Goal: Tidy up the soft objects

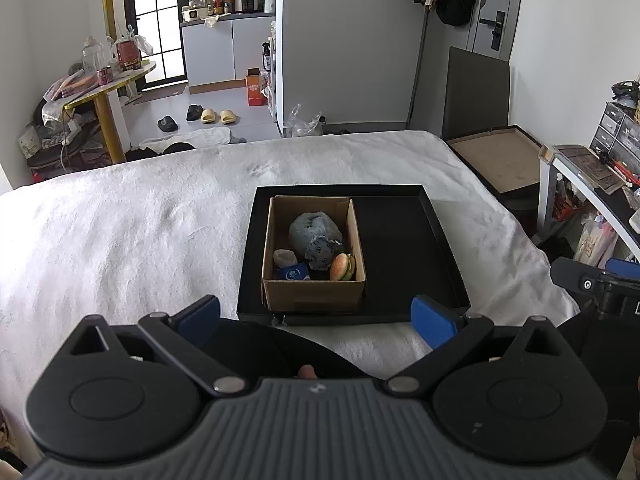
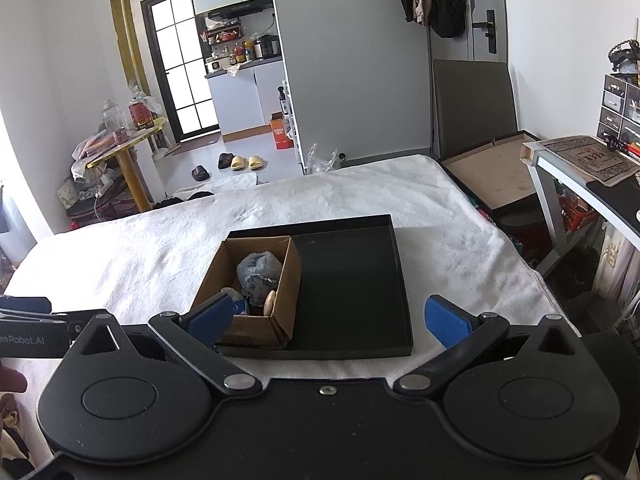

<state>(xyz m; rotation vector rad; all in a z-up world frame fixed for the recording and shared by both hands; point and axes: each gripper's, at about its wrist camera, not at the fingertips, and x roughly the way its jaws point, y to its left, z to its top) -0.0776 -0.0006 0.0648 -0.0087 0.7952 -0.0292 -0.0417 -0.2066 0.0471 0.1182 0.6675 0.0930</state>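
A black tray (image 1: 404, 240) (image 2: 352, 276) lies on the white bed. In its left half stands an open cardboard box (image 1: 312, 294) (image 2: 290, 276). Inside the box lie a grey plush animal (image 1: 316, 236) (image 2: 258, 270), a small burger toy (image 1: 343, 267) (image 2: 269, 301), a blue item (image 1: 291, 273) and a pale lump (image 1: 285, 257). My left gripper (image 1: 316, 320) is open just short of the tray's near edge, holding nothing. My right gripper (image 2: 328, 320) is open too, its left finger (image 2: 210, 318) in front of the box's near wall. The tray's right half is bare.
The white blanket (image 1: 140, 220) covers the bed around the tray. A desk (image 1: 592, 184) with drawers stands at the right, a brown board (image 1: 496, 156) behind it. Slippers (image 1: 218, 116), bags and a cluttered round table (image 1: 104, 80) are on the floor beyond.
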